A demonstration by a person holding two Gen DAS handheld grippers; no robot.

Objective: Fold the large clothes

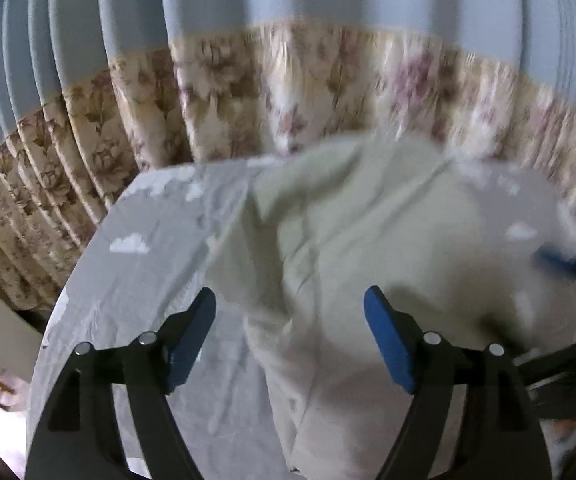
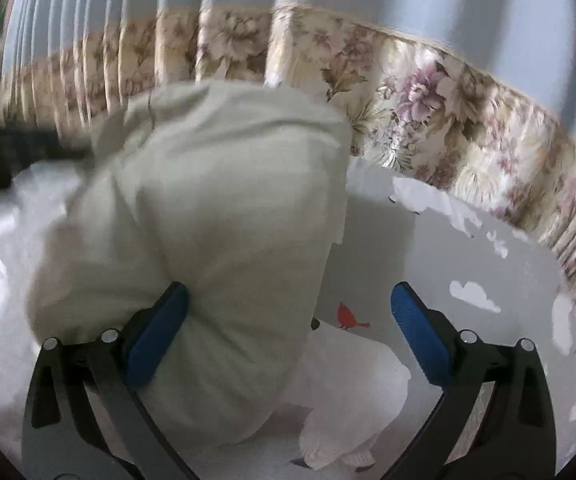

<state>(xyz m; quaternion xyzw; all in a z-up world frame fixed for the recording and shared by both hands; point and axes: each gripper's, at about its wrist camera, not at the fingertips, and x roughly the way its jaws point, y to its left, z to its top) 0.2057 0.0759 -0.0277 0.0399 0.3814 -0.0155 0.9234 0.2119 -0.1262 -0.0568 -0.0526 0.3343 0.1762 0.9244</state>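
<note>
Across the middle of both frames, a pale green garment (image 1: pixel 352 216) lies bunched on a bench draped in a grey cloth (image 1: pixel 136 280) printed with white clouds. At the bottom of the left wrist view, the left tongs (image 1: pixel 290 300) stand wide apart, their blue pads (image 1: pixel 192 332) clear of the fabric; the garment runs between them and on toward the lower edge of the frame, loose and creased. At the bottom of the right wrist view, the right tongs (image 2: pixel 290 294) also stand apart. The garment (image 2: pixel 224 208) bulges against the left blue pad (image 2: pixel 156 332), while the right pad is over bare cloth (image 2: pixel 488 256), beside a small red bird print (image 2: pixel 348 315). White fabric (image 2: pixel 352 396) lies crumpled in the lower centre of that view. Behind the bench, filling the upper part of both frames, hangs a pleated curtain (image 1: pixel 224 80), blue above, floral below.
</note>
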